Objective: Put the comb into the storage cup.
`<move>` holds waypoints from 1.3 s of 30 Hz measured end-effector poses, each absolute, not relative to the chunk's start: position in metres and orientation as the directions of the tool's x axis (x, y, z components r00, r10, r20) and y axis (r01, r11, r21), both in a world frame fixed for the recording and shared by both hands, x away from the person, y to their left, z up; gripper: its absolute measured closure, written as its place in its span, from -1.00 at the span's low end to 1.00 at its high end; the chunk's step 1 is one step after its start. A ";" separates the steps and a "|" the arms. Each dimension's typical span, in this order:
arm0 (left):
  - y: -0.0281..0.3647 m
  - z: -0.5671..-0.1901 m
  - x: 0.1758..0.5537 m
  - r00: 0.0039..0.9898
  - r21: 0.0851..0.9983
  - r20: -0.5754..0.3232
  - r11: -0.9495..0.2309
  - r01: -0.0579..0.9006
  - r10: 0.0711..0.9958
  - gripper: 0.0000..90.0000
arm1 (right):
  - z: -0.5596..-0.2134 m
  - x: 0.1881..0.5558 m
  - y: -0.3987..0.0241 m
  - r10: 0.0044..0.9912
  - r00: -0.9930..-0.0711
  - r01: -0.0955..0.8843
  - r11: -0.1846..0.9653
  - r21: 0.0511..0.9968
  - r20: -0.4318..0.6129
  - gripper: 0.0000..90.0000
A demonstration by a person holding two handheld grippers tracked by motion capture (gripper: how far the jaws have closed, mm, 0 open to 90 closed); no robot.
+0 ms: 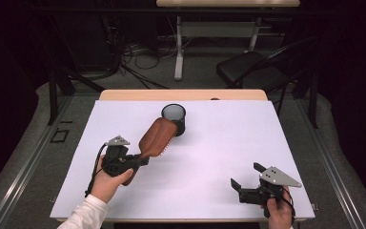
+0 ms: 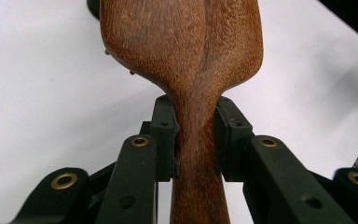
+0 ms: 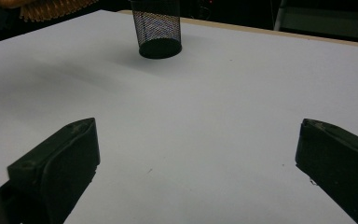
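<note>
Wooden hairbrush (image 1: 156,137), clamped at its handle by the left gripper (image 1: 140,160), hung at frame centre beside the mesh cup (image 1: 174,118); right gripper (image 1: 248,179) idle, unclenched; insertion judged next.

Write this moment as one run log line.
left claw: shut on hairbrush handle | brush head: near mesh cup | right claw: open, holding nothing

hairbrush (image 2: 186,60) head cut off at top, bristles hidden (two tips peek out)
</note>
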State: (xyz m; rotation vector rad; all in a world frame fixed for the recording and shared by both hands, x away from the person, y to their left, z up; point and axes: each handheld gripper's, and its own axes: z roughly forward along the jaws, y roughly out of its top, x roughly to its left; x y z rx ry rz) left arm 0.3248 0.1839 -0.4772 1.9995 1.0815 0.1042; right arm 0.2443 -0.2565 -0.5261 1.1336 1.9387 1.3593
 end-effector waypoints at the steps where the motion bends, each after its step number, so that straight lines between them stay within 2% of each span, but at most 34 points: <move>1: 0.183 -0.476 0.325 0.623 0.709 -0.297 -0.270 0.651 0.723 0.61 | -0.526 0.244 -0.257 0.852 -0.521 0.340 0.151 0.928 0.052 -1.00; 39: 0.174 -0.455 0.349 0.625 0.836 -0.330 -0.088 0.541 0.707 0.61 | -0.529 0.246 -0.256 0.854 -0.517 0.353 0.155 0.923 0.055 -1.00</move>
